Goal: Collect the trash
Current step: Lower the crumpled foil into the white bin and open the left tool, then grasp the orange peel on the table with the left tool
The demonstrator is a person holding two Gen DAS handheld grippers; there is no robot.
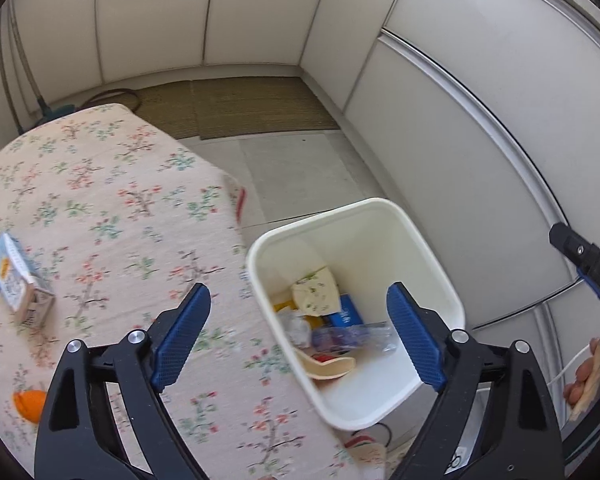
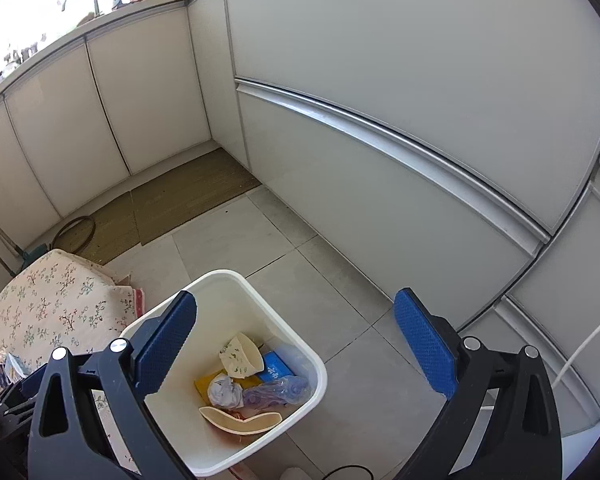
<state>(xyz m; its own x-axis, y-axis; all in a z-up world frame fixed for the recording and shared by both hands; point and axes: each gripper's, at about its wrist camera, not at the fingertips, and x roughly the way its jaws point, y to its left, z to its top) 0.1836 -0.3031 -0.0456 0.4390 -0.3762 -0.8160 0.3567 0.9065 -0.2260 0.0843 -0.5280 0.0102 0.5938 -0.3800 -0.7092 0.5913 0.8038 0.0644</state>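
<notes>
**Both claws wide over the bin**

My left claw (image 1: 298,330) stands spread wide with nothing between its blue pads (image 1: 182,336). It hangs over the near left rim of the white bin (image 1: 380,204), one pad above the floral tabletop (image 1: 112,184) and the other above the bin's inside. My right claw (image 2: 296,350) is spread just as wide and also carries nothing; its left pad (image 2: 166,346) sits over the bin's left rim and its right pad over the grey floor tiles (image 2: 236,240).

The bin stands on the floor just beside the tabletop's right edge. Inside it lies the collected trash: a clear crumpled plastic bottle (image 1: 352,336) across the middle, blurred in my left view, a cream paper cup with a green pattern (image 1: 315,292) lying on its side at the far side, a blue packet (image 1: 346,312) to the right of the cup, something yellow (image 2: 206,386) beneath, a crumpled pale wad (image 2: 224,394) left of the bottle, and a curved cream piece (image 2: 240,420) at the near side.

On the tabletop, well to the left of my left claw, a small carton with blue and orange print (image 1: 18,280) lies on its side. Nearer, at the left edge of that view, an orange thing (image 1: 28,404) sits partly hidden behind the claw's black frame.

Beyond the bin, a woven brown mat (image 2: 180,200) lies against the white cabinet fronts (image 2: 380,80) in the far corner. At the right edge of my left view, my right hand's fingertips (image 1: 580,376) grip the other tool's handle.
</notes>
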